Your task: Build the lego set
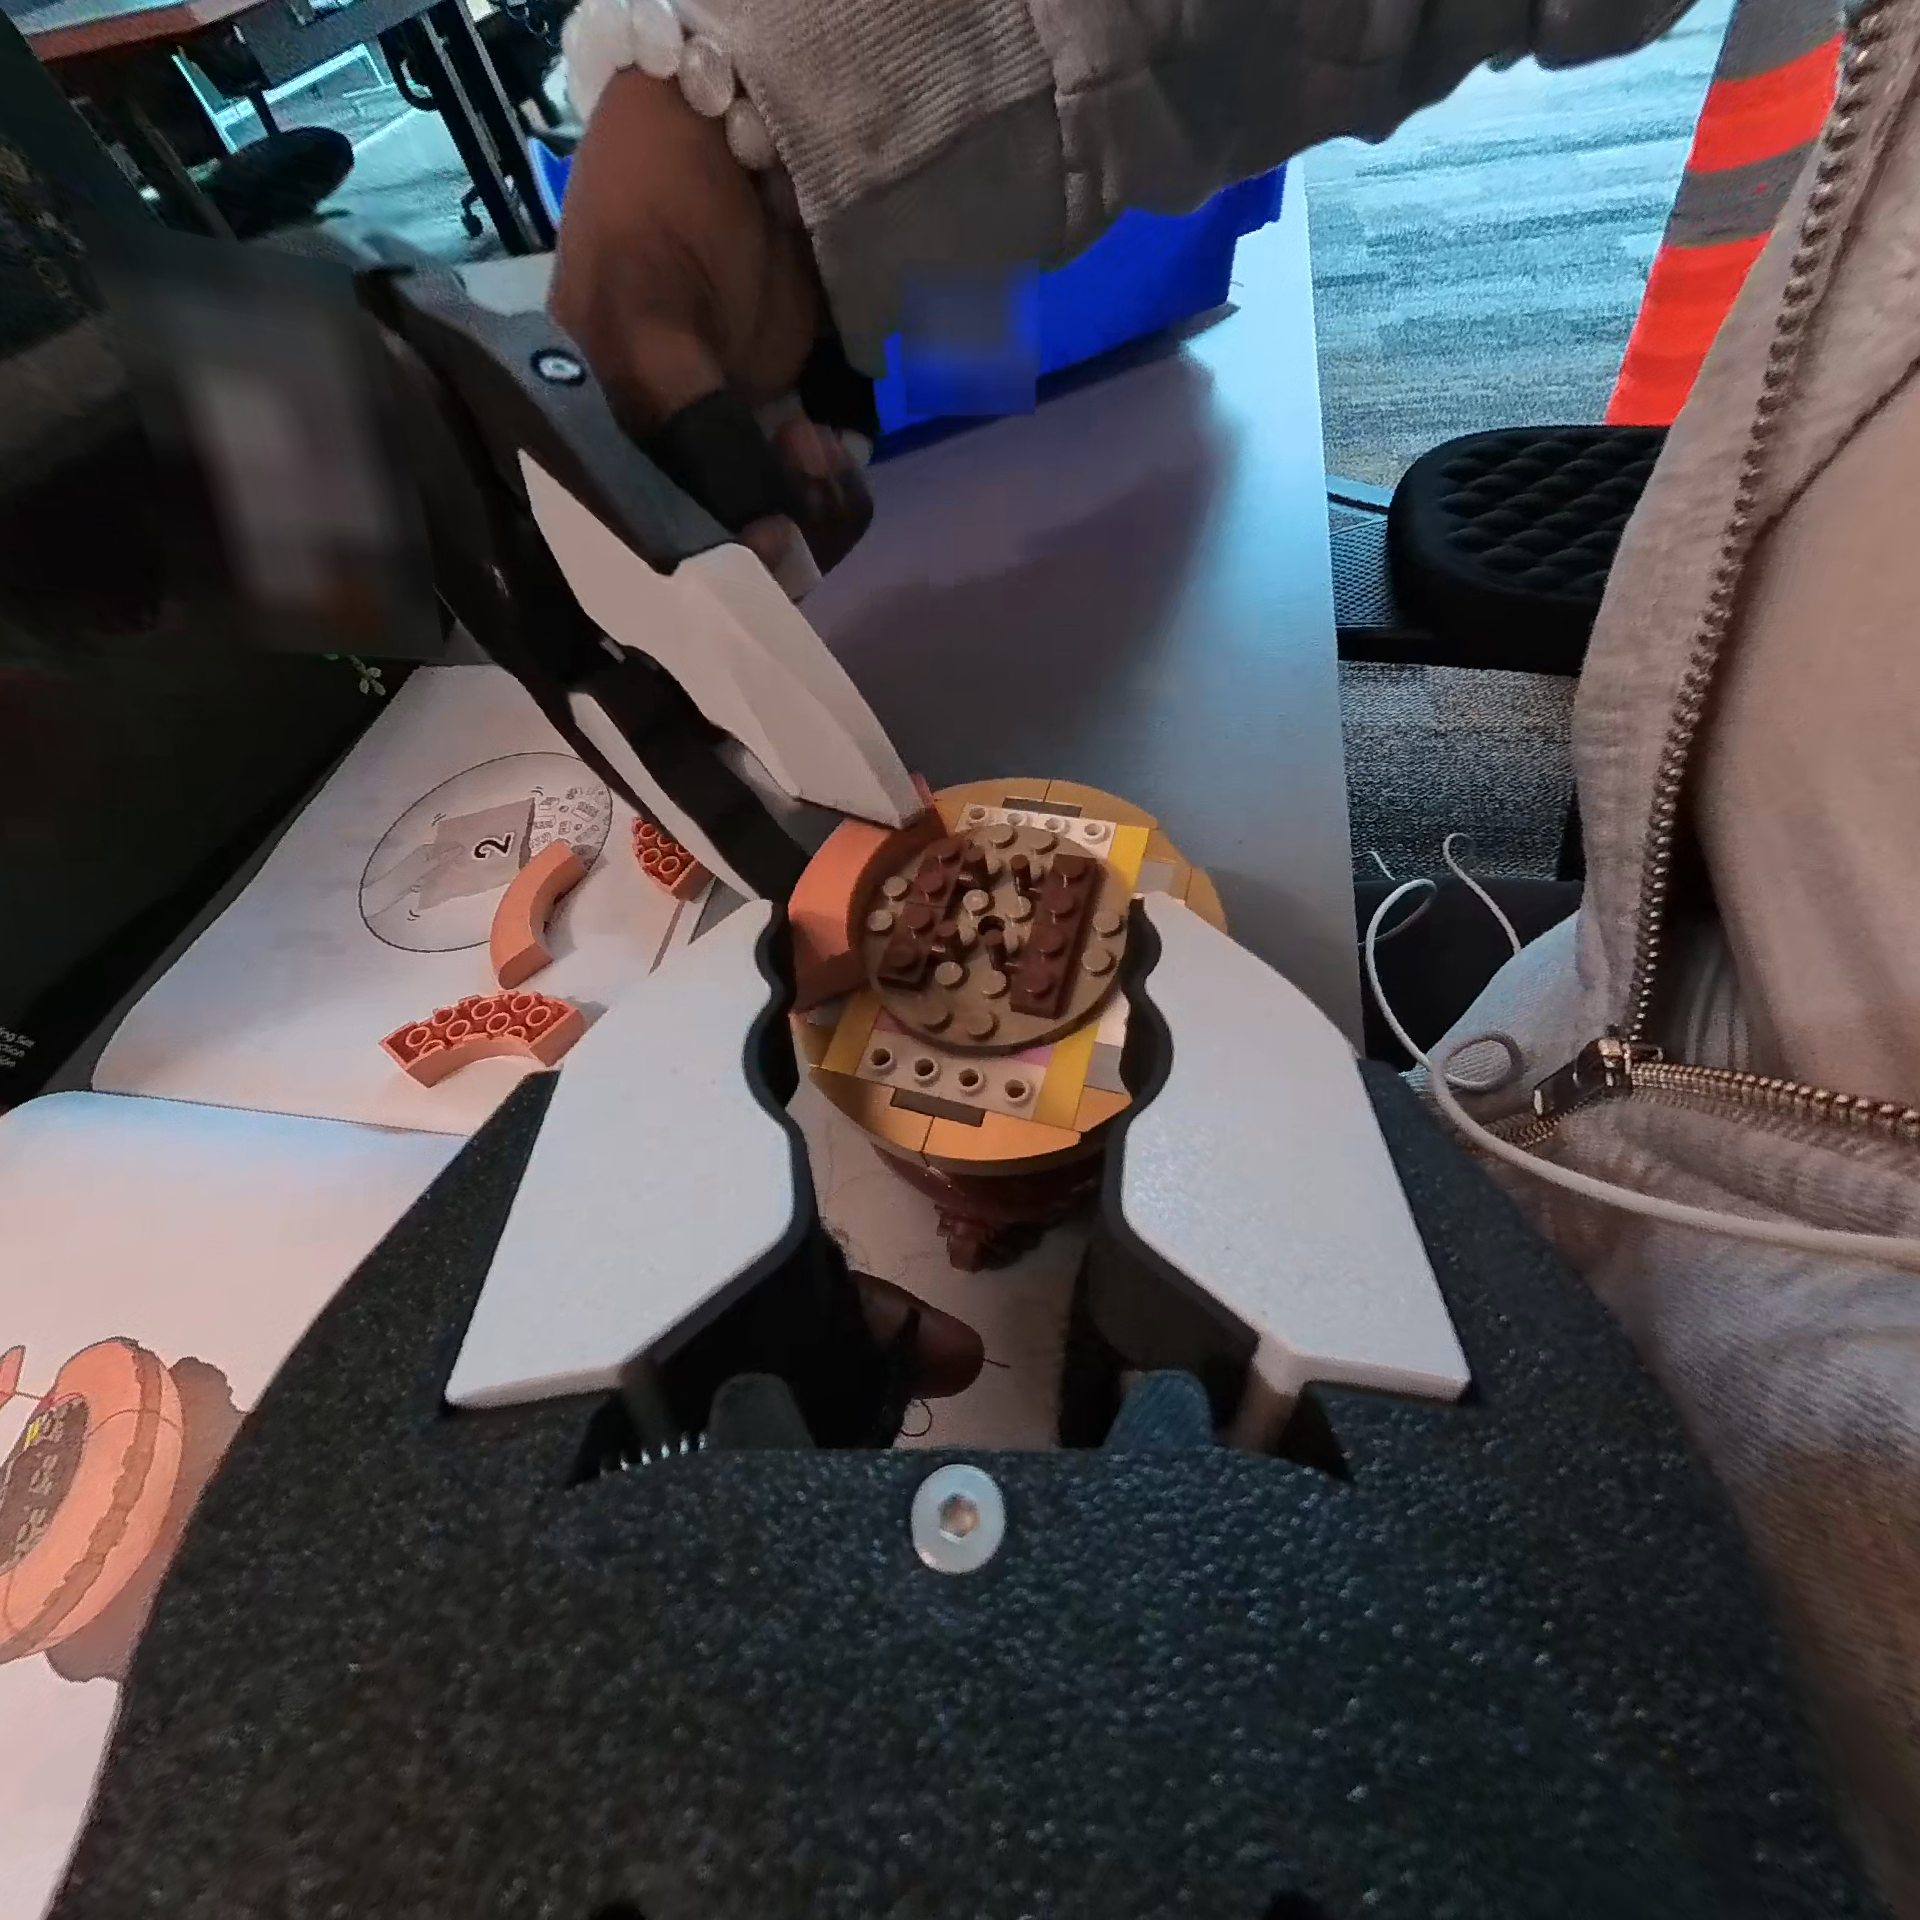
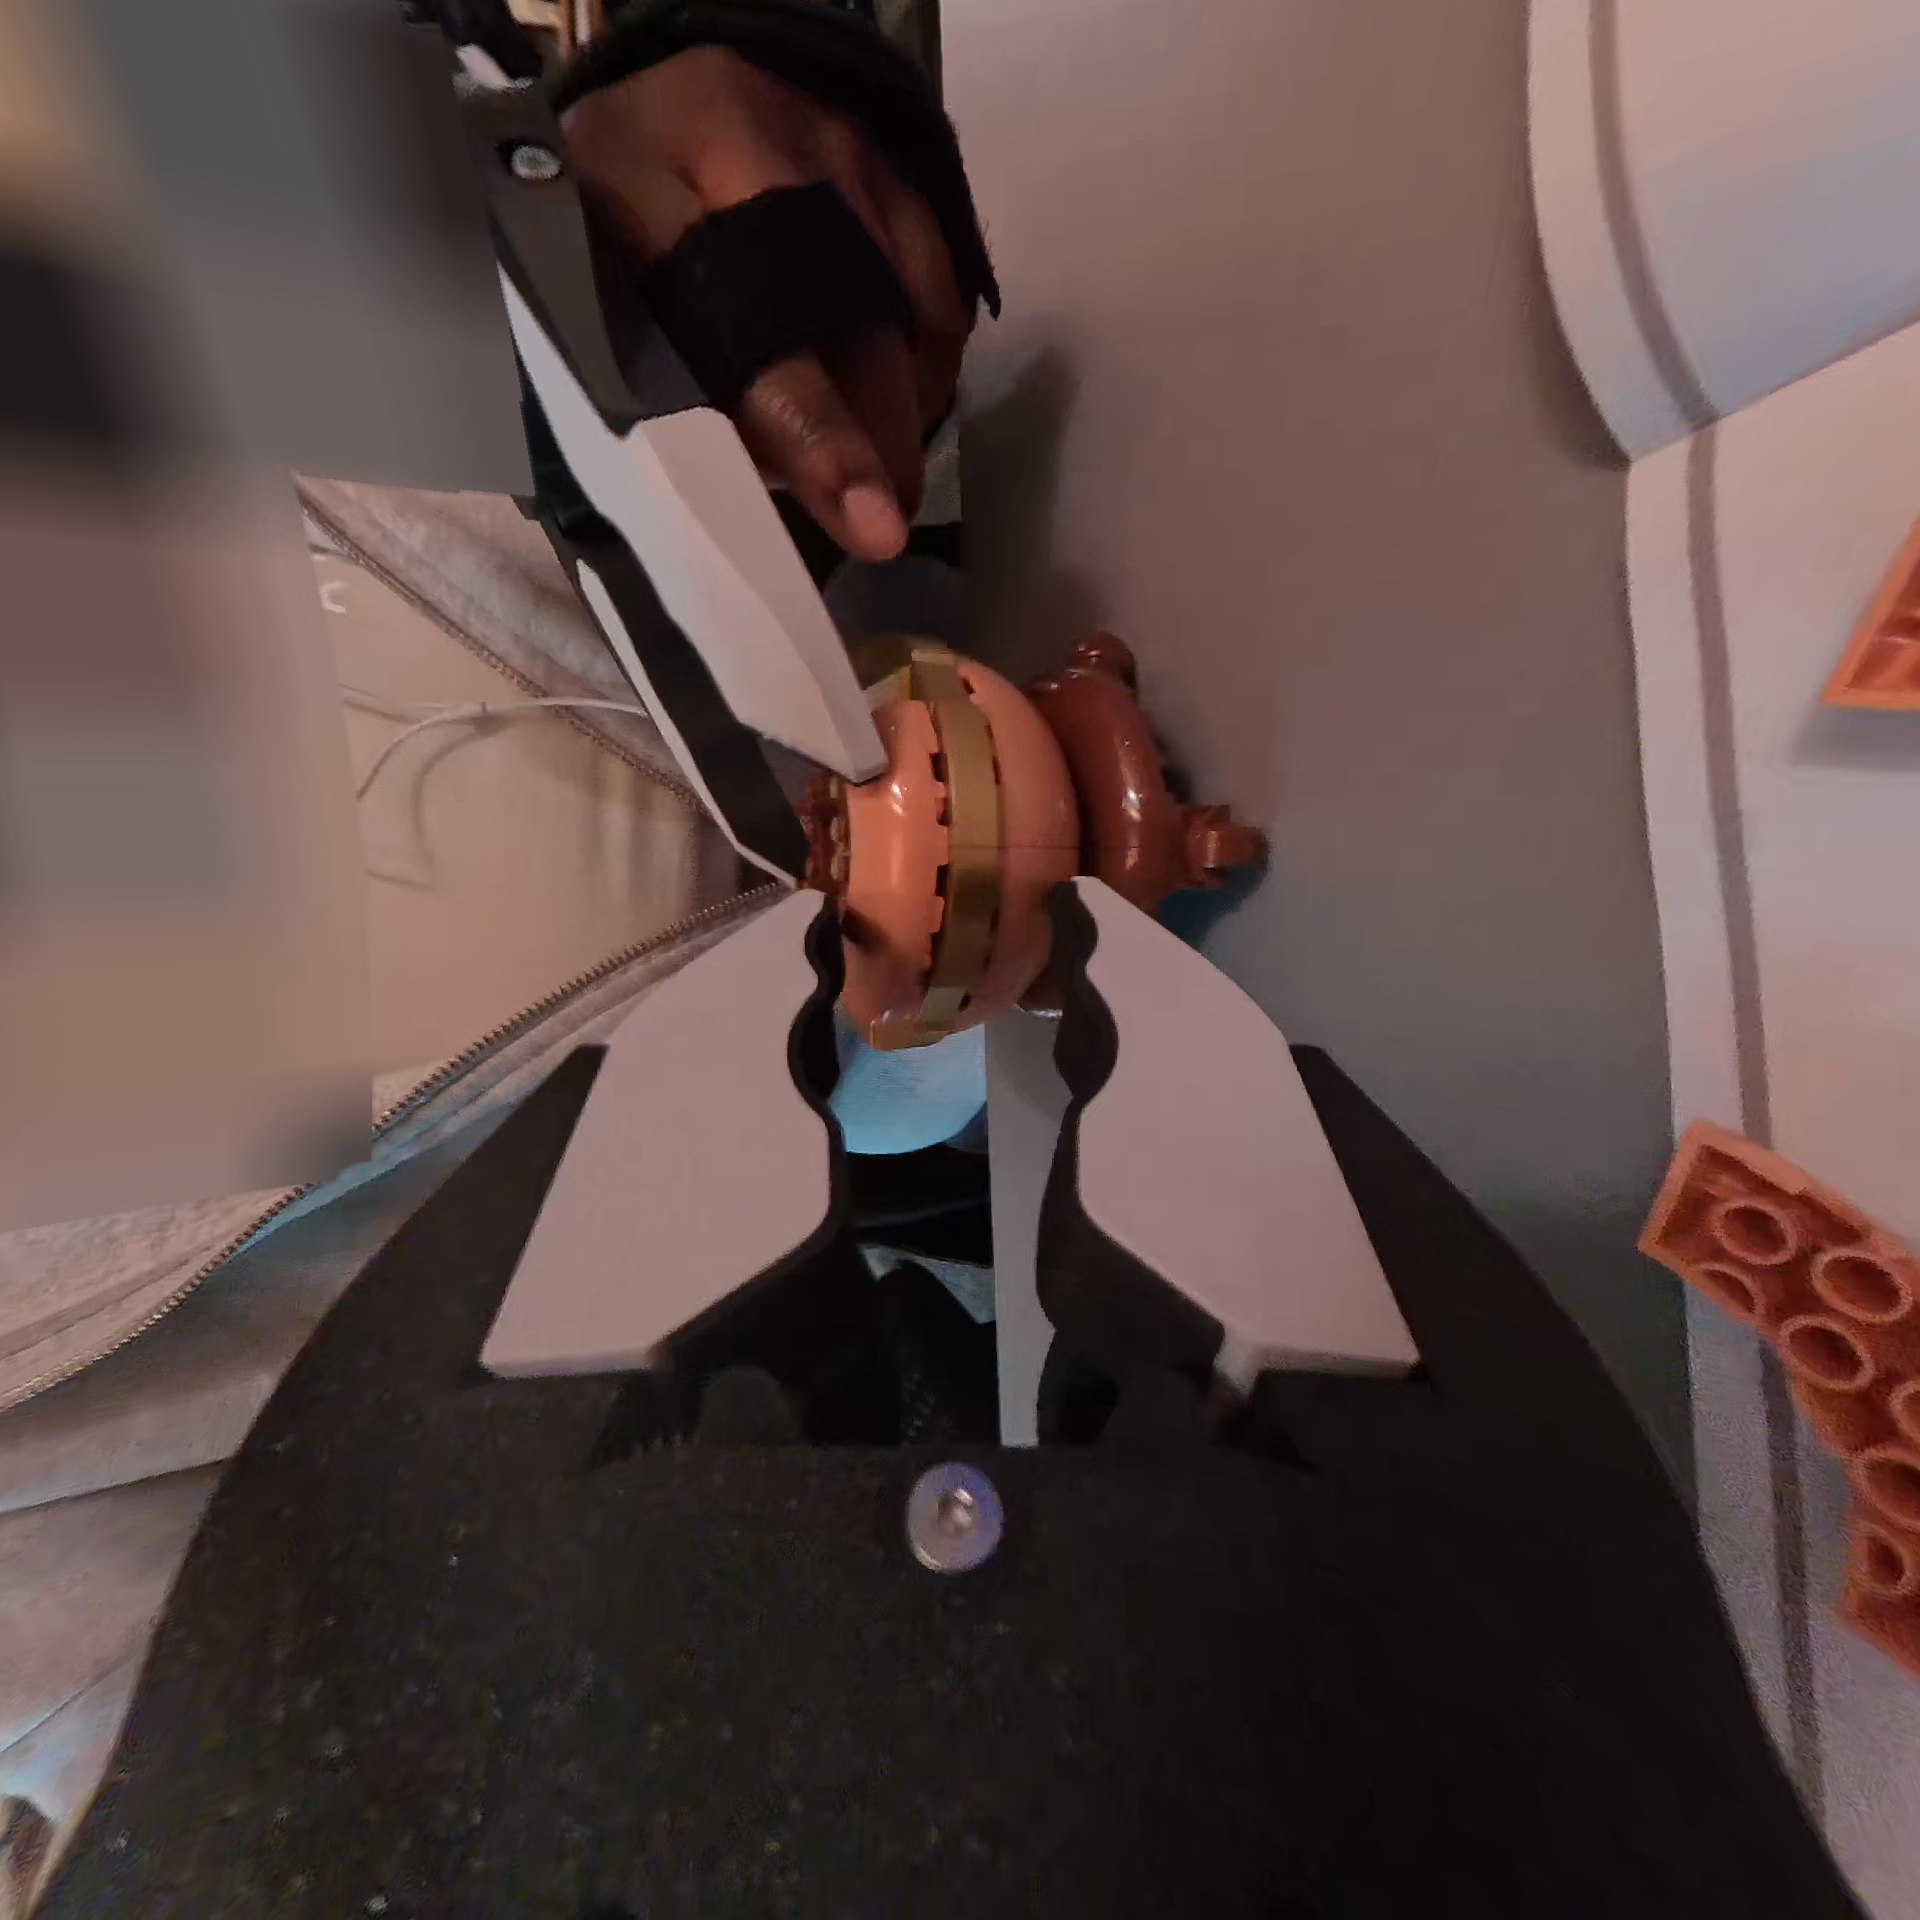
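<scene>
1. Between the two fingers of the left tool (image 1: 961,1023) sits the lego model (image 1: 987,997), clamped at its gold ring, so this tool is narrowed onto the model.
2. From the upper left the right tool (image 1: 902,802) reaches in, its tips pinched on a curved tan brick (image 1: 831,920) pressed against the model's rim.
3. On top, the model shows a round olive plate with dark brown studded plates, over grey and yellow strips; a brown base hangs underneath.
4. Seen from the right wrist view, the model (image 2: 961,831) looks like a tan ball with a gold band, and the right tool (image 2: 940,925) closes around its side.
5. Three more curved tan bricks (image 1: 483,1034) lie loose on an open instruction booklet (image 1: 343,904).
6. Under the booklet is the grey counter (image 1: 1091,582), with a blue bin (image 1: 1132,281) at its far end.
7. Beside the counter sits a person in a grey zipped hoodie (image 1: 1714,831); carpet and office chairs are behind.
</scene>
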`<action>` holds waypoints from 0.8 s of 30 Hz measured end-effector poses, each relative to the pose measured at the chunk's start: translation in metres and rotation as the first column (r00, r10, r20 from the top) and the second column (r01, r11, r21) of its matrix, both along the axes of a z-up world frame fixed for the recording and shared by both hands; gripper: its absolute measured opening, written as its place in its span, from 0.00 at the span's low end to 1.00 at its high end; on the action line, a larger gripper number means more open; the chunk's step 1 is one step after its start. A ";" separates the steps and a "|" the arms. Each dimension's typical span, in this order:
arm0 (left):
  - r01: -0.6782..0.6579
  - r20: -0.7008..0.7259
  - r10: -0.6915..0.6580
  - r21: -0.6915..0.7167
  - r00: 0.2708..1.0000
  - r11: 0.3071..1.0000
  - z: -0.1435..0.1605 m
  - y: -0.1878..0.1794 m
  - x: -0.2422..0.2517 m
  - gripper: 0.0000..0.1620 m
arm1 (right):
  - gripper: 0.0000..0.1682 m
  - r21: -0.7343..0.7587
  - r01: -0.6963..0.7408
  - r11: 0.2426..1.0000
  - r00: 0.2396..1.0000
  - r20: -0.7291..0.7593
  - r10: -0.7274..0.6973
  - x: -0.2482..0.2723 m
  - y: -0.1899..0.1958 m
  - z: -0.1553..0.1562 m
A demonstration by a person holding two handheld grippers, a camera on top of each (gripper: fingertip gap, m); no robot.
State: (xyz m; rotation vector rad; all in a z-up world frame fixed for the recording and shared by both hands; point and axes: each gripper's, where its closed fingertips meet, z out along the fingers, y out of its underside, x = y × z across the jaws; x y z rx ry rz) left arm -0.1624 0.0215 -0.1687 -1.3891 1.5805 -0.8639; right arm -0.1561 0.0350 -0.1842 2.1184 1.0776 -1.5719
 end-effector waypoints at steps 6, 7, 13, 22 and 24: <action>-0.006 0.003 0.006 -0.004 1.000 1.000 0.000 0.001 -0.001 0.39 | 0.21 -0.087 0.034 0.996 0.998 -0.050 -0.039 -0.002 0.003 0.000; -0.006 0.006 0.006 -0.005 1.000 1.000 0.000 0.001 -0.001 0.38 | 0.21 -0.085 0.035 0.996 0.998 -0.047 -0.039 -0.002 0.003 0.000; -0.018 0.016 0.018 0.001 1.000 1.000 0.000 0.002 -0.002 0.39 | 0.21 -0.078 0.054 0.996 0.998 -0.010 -0.055 -0.003 0.002 0.000; -0.046 0.023 0.045 0.059 0.999 0.997 0.003 0.003 -0.006 0.39 | 0.20 -0.085 0.074 0.994 0.997 0.004 -0.074 -0.004 0.002 0.000; -0.060 0.021 0.059 0.086 0.998 0.994 0.004 0.005 -0.007 0.41 | 0.20 -0.086 0.081 0.993 0.997 0.008 -0.081 -0.004 0.002 0.000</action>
